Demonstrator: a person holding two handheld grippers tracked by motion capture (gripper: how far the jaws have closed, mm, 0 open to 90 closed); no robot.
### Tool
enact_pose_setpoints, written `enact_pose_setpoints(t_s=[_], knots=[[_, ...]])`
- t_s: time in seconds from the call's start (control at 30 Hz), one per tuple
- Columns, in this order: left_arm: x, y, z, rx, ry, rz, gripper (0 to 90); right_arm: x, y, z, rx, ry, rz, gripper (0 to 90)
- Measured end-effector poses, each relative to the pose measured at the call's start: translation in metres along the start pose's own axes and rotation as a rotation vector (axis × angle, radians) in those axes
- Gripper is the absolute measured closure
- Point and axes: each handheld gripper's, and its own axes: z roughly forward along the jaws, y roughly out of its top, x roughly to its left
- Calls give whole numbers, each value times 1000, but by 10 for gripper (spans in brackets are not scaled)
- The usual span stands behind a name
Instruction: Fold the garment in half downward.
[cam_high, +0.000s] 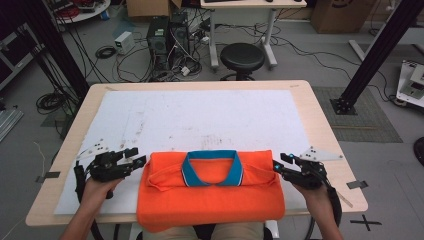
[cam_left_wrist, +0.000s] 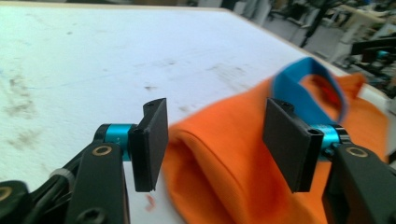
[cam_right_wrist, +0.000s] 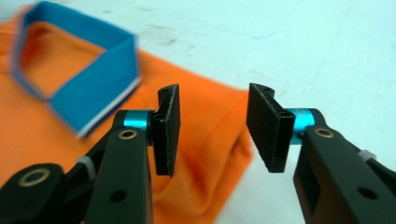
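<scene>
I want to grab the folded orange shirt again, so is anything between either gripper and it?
Nothing visible. The left gripper and right gripper sit right at the ends of the orange shirt, jaws open, with bare white mat around.

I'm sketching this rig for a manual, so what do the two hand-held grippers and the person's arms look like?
Each hand-held gripper, left and right, is black, with two flat rectangular black pads mounted on turquoise metal collars and brass-coloured pivot rings. A grey three-cornered plate with small dark holes sits on top of each, and a black cable trails back. The forearms are bare, with no sleeves visible.
</scene>
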Motion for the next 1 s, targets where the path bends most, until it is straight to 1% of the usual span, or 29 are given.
enact_pose_setpoints(t_s=[0.07,0.17,0.23,0.33,0.37,0.4,0.43,0.5,0.57,0.6,0.67,0.7,0.73,0.77,0.83,0.9,0.93,0.97,1.0], knots=[[5,3,11,31,-3,-10,377,-6,5,12,22,-31,11,504],[11,5,28,98,7,-31,333,-14,11,31,63,-61,26,472],[14,4,36,130,26,-37,333,-19,14,43,94,-66,40,441],[17,-1,46,194,31,-35,333,-24,16,58,134,-63,52,414],[18,-2,48,208,29,-31,334,-25,16,63,148,-59,58,412],[18,-3,49,215,30,-37,349,-25,15,67,161,-49,68,412],[18,-3,50,225,27,-29,379,-26,14,71,174,-44,72,412],[17,-5,52,242,16,-16,478,-26,13,76,192,-51,64,431],[15,-6,54,265,12,0,574,-27,11,78,208,-36,70,484],[14,-6,55,268,11,5,608,-27,9,79,217,-29,71,507],[13,-6,55,272,3,11,714,-28,6,80,225,-1,81,595],[12,-6,55,270,7,14,748,-28,5,80,219,11,83,646],[11,-6,55,269,9,19,775,-28,5,80,221,17,91,735],[11,-5,55,264,10,21,793,-29,5,79,221,44,98,778],[11,-3,55,237,17,16,802,-28,7,78,221,41,82,807],[14,-1,53,191,11,-15,806,-28,10,77,214,25,52,814],[15,1,53,177,9,-32,807,-28,13,76,202,16,45,815],[17,3,54,186,9,-36,808,-29,16,76,191,7,43,815],[17,6,56,187,14,-30,808,-31,19,75,180,1,40,817]])
